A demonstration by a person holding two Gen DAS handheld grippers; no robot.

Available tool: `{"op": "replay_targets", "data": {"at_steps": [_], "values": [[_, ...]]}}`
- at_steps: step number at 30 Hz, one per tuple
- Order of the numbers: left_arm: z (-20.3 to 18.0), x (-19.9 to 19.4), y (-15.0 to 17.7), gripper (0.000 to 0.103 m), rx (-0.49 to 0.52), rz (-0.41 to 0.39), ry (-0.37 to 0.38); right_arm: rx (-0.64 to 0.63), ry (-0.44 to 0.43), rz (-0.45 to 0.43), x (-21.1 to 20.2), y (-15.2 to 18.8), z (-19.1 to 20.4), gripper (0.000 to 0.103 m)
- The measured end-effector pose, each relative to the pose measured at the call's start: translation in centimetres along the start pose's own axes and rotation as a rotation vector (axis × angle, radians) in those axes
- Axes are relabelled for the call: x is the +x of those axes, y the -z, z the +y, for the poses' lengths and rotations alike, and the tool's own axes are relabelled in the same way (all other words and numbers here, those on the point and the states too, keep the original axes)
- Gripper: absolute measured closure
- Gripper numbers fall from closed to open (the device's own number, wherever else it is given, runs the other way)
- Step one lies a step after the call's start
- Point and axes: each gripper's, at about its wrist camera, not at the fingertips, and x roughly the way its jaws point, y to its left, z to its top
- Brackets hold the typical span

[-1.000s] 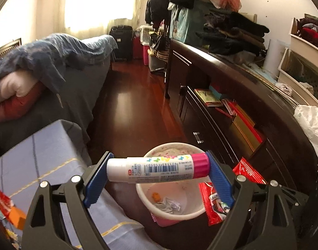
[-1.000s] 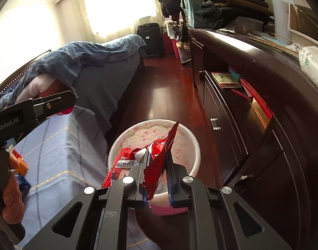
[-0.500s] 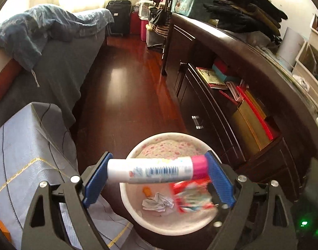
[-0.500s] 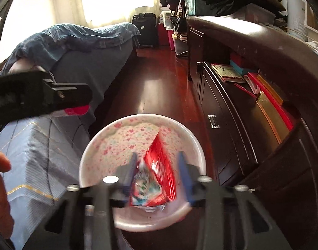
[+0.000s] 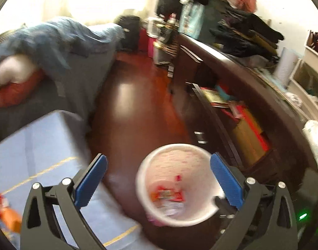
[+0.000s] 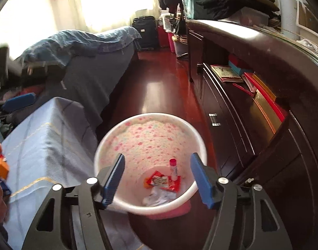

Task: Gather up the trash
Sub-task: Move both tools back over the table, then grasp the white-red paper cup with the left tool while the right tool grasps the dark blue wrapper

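A white bin with a pink flower lining point(image 6: 138, 208) point(image 5: 142, 189) stands on the dark red floor between the bed and the dresser. Inside lie a red wrapper point(image 6: 169, 184) point(image 5: 169, 194), a glue stick with a pink cap point(image 6: 173, 167) standing against the wall, and crumpled white paper point(image 6: 159, 196). My right gripper point(image 6: 159, 179) is open and empty, above the bin's near rim. My left gripper point(image 5: 159, 179) is open and empty, above and left of the bin; its view is blurred.
A blue-grey cloth-covered surface point(image 6: 44, 145) lies left of the bin, with red and orange litter point(image 5: 4, 208) at its near left edge. A bed with a blue blanket point(image 6: 86, 43) is behind it. A dark dresser point(image 6: 263, 95) runs along the right.
My left gripper has opened and the glue stick has dropped into the bin. My right gripper has opened wide and its red wrapper now lies in the bin.
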Motion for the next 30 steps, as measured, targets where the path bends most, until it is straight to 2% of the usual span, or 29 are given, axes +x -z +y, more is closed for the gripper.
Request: {"op": "replay_targets", "data": {"at_steps": [5,8,11,14,17,23,27,28,30], "values": [[4.8,-4.6,1.9,0.003,-0.015,-0.004,-0.239,-0.085,-0.113,-0.017,-3.1,0.1,4.5,0.024],[8.5,-7.7,2.9,0.003,-0.050,-0.026,-0.374,-0.144,-0.167,-0.029,-4.4,0.4,7.1,0.023],[11.6,-9.9,3.4,0.003,-0.086,-0.048,-0.474,-0.194,-0.231,-0.029,-5.5,0.7,10.0,0.022],[15.3,-10.5,4.0,0.004,-0.142,-0.019,-0.549,-0.244,-0.288,-0.027,-6.4,1.2,12.7,0.020],[19.0,-10.3,4.6,0.004,-0.207,0.008,-0.574,-0.296,-0.328,-0.012,-6.7,1.9,15.4,0.020],[25.5,-7.9,5.8,0.004,-0.341,0.099,-0.504,-0.357,-0.384,0.036,-7.1,4.0,19.2,0.020],[27.7,-6.3,6.7,0.004,-0.345,0.135,-0.483,-0.389,-0.406,0.064,-6.8,5.1,21.2,0.016],[27.9,-6.1,6.7,0.005,-0.343,0.132,-0.460,-0.395,-0.410,0.070,-6.6,5.4,21.9,0.016],[27.8,-5.8,7.0,0.016,-0.342,0.127,-0.441,-0.402,-0.419,0.091,-6.0,5.8,23.1,0.013]]}}
